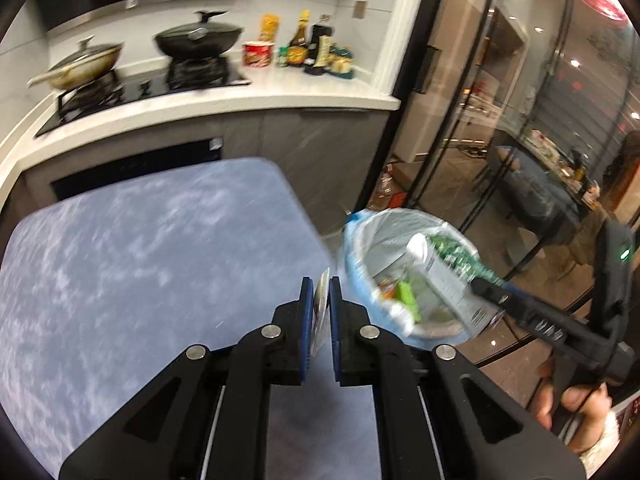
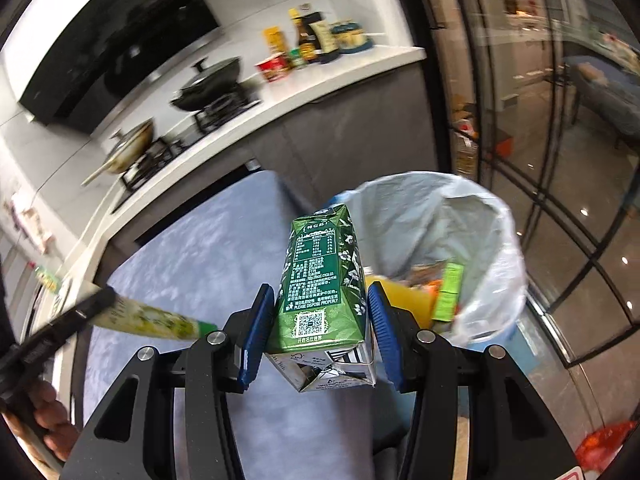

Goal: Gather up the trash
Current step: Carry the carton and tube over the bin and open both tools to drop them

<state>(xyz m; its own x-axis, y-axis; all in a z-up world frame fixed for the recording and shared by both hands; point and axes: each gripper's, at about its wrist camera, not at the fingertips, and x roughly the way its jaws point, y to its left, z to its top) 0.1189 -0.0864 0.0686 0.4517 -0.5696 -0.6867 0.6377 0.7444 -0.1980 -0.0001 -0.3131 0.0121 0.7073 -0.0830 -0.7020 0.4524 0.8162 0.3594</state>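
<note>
Over desk (image 1: 120,260) | left fingers (image 1: 320,300) pinch wrapper (image 1: 320,304) | right fingers (image 2: 320,312) clamp carton (image 2: 324,280) | bin (image 2: 488,240) at 2 o'clock

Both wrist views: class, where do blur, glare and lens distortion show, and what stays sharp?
Left wrist view: pans and blue table smeared by motion; counter edge bowed by the fisheye. Right wrist view: the green carton has readable print, while the glass doors carry bright reflected spots.
</note>
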